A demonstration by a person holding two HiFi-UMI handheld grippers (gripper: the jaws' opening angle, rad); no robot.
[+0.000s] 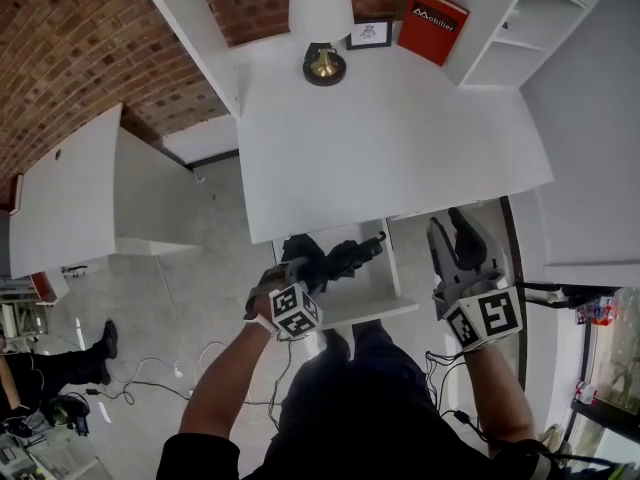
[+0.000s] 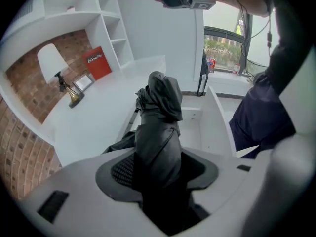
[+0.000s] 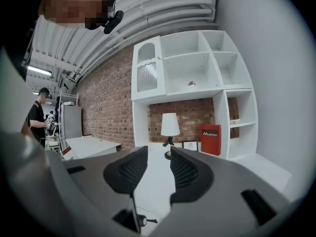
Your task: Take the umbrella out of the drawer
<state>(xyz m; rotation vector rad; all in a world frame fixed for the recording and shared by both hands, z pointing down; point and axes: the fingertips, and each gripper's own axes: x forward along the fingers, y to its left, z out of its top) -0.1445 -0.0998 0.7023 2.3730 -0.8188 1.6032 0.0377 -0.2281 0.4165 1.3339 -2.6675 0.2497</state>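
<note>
We hold the folded black umbrella (image 2: 158,112) in our left gripper (image 2: 160,169), over the open white drawer (image 1: 372,306).

The left jaws pinch the umbrella's fabric body between their pads, and its bunched end points away from us toward the white desk (image 1: 390,138). Our right gripper (image 3: 159,164) is level beside the drawer, its jaws spread with nothing between them. At the back of the desk a red book (image 1: 432,25) leans with white lettering that reads "Mobilier", next to a small framed picture (image 1: 369,34) and a lamp (image 1: 322,18) with a white shade. We cannot read the print in the picture.
</note>
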